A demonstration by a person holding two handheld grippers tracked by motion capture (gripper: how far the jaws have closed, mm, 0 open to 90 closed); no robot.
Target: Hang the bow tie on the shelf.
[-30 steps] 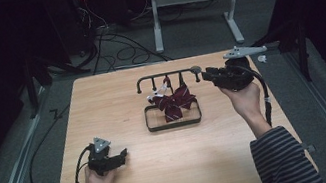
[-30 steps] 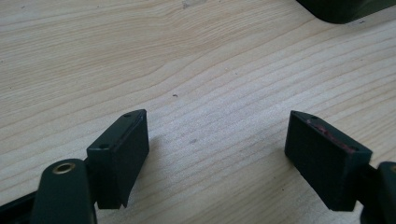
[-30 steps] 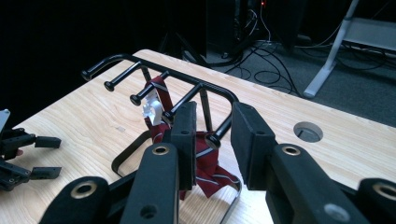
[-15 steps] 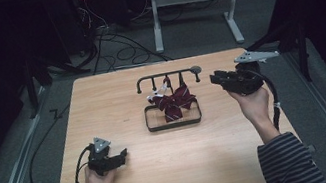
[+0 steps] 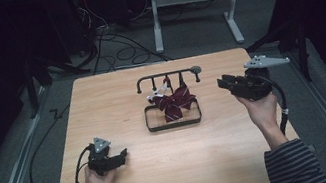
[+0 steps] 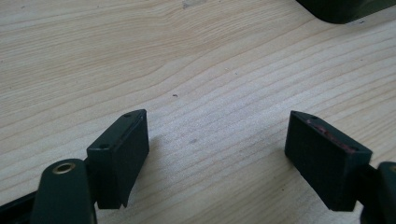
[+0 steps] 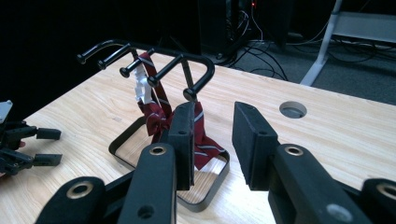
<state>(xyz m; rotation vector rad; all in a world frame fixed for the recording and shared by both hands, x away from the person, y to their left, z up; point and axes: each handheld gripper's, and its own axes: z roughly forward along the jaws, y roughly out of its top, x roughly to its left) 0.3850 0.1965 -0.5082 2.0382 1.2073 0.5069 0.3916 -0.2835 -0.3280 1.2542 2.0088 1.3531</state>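
A: Where is the bow tie (image 5: 173,102)?
B: Hanging on the rack (image 5: 174,119) mid-table, toward the far edge.
A: The grippers?
B: Left gripper (image 5: 120,156) gapes wide near the near-left corner; right gripper (image 5: 223,83) stands partly apart, empty, by the right edge.

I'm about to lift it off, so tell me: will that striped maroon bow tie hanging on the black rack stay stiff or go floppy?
Probably floppy: the bow tie is cloth, drooping from a hook into the rack base. Probably light too, and its strap may snag.
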